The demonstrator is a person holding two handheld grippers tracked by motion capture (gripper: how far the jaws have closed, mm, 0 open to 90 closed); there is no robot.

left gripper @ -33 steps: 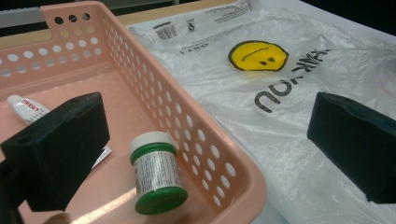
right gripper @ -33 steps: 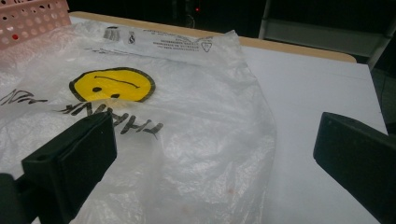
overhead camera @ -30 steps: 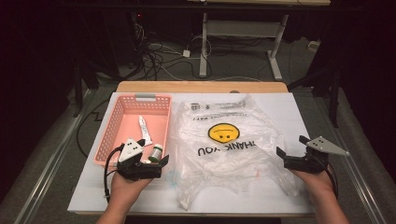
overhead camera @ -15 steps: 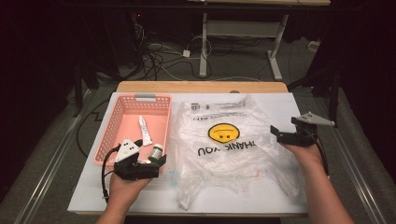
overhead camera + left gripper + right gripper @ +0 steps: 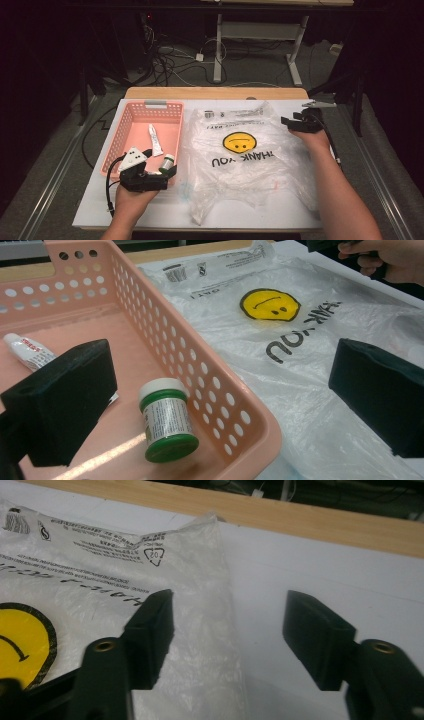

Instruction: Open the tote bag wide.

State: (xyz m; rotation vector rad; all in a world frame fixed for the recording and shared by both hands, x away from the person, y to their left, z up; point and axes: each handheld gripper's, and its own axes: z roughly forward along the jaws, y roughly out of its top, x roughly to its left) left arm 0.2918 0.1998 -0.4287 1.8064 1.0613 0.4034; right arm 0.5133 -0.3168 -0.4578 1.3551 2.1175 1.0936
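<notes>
Crinkly glossy plastic bag [image 5: 245, 160]; perforated plastic basket [image 5: 131, 125].

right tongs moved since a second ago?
Yes. The right tongs travelled from the near right edge of the clear plastic smiley bag up to its far right corner, by the wooden table edge; jaws have been closing, not pinching it.

- We see a white board [image 5: 350, 200] lying on a wooden table [image 5: 215, 93].
- Grey floor [image 5: 45, 165] around us, cables [image 5: 170, 57] tangled behind.
- A white desk frame [image 5: 260, 35] stands beyond, in dark surroundings.
</notes>
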